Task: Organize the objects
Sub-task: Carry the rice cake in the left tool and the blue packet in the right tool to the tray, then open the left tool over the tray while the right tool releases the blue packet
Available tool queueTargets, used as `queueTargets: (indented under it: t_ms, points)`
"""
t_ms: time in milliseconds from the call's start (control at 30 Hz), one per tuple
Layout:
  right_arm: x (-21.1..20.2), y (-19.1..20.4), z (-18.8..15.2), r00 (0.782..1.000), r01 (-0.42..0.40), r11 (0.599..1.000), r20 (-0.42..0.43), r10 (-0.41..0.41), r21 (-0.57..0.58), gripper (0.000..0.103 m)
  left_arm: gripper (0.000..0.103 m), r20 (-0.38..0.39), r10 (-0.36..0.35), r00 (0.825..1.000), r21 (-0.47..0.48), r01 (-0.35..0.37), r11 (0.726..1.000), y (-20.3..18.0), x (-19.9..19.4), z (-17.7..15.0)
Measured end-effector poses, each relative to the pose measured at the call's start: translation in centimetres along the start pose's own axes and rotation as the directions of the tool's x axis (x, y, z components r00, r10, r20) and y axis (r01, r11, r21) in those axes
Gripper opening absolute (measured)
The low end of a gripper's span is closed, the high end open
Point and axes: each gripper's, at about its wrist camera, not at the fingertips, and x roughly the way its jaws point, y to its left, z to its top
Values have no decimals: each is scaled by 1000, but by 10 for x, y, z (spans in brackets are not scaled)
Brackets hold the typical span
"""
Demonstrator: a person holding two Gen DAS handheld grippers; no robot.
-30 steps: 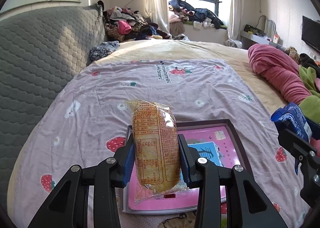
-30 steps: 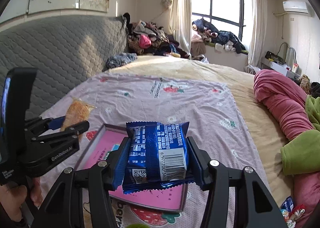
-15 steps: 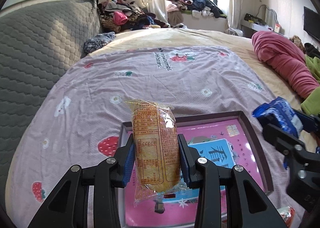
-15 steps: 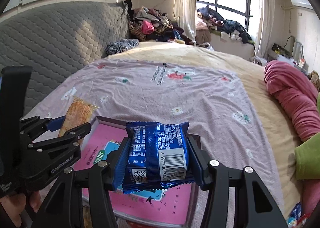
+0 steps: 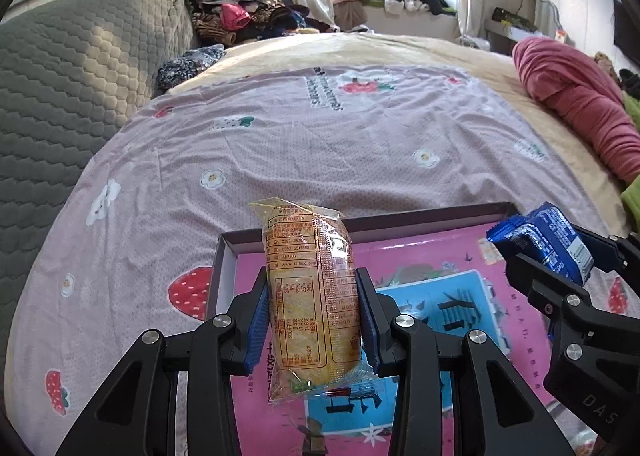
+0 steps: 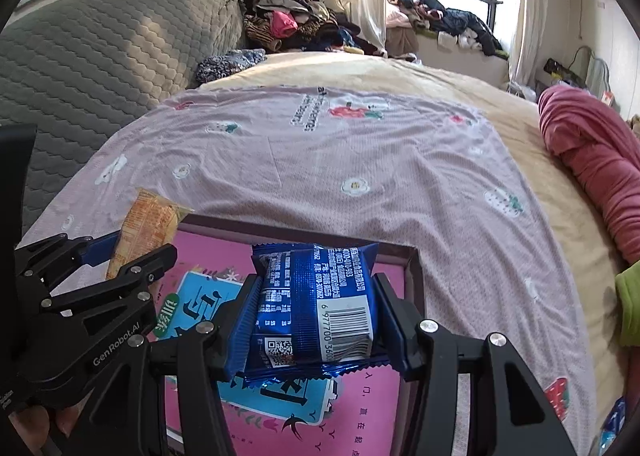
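My left gripper (image 5: 312,320) is shut on a yellow-orange snack packet (image 5: 310,296) that stands upright between its blue pads. The packet hangs over the near left part of a shallow pink-lined tray (image 5: 420,252) lying on the strawberry-print bedsheet. My right gripper (image 6: 316,316) is shut on a blue snack packet (image 6: 320,304) with a barcode, held above the same tray (image 6: 414,280). Each gripper shows in the other's view: the right one (image 5: 560,252) at the tray's right side, the left one (image 6: 132,252) at its left side.
A grey quilted headboard (image 5: 60,87) runs along the left. A rolled pink blanket (image 5: 580,103) lies on the bed's right side, with a green cloth (image 6: 630,304) near it. Piled clothes (image 5: 248,15) sit at the far end under the window. More packets (image 6: 616,420) lie at lower right.
Both grippers have come down and forward toward the tray, which now looks larger and closer. Each still holds its packet the same way.
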Motion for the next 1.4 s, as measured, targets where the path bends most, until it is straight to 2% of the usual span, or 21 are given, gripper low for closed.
queueTargets:
  t_ms: [233, 400, 700, 900, 967, 1033, 1100, 1167, 1233, 1333, 1367, 1400]
  points:
    - [31, -11, -2, 998, -1, 999, -56, 2, 33, 55, 41, -46, 13, 999, 4, -13, 1000, -1, 29, -1]
    - [46, -10, -2, 997, 24, 1000, -75, -23, 14, 55, 41, -64, 9, 998, -7, -9, 1000, 0, 45, -1]
    - [69, -10, -5, 993, 47, 999, -113, -46, 6, 55, 41, -84, 33, 996, 3, -33, 999, 1, 64, -5]
    - [79, -11, -9, 991, 43, 999, -130, -41, 16, 55, 41, -106, 25, 994, -2, -25, 1000, 3, 74, -6]
    - [82, -11, -9, 990, 44, 999, -135, -42, 11, 55, 42, -94, 44, 995, -1, -44, 999, 2, 73, -5]
    - [86, -12, -10, 988, 43, 999, -152, -41, 9, 55, 49, -100, 72, 992, 12, -71, 997, 1, 76, -4]
    - [89, -12, -11, 985, 55, 998, -162, -54, 0, 55, 51, -117, 63, 991, -1, -64, 998, 3, 81, -5]
    - [91, -14, -12, 983, 64, 998, -170, -63, -1, 56, 58, -122, 58, 991, -17, -61, 998, 7, 81, -5]
    - [91, -16, -12, 984, 57, 998, -172, -54, 12, 56, 72, -118, 60, 991, -27, -64, 998, 10, 80, -4]
    - [85, -19, -11, 985, 49, 998, -166, -44, 26, 56, 75, -115, 67, 991, -30, -71, 997, 14, 77, -4]
    - [82, -19, -10, 986, 42, 999, -161, -37, 30, 60, 76, -116, 63, 991, -33, -67, 997, 15, 75, -4]
    - [78, -20, -8, 988, 33, 999, -151, -27, 41, 70, 78, -119, 53, 992, -38, -58, 998, 17, 73, -3]
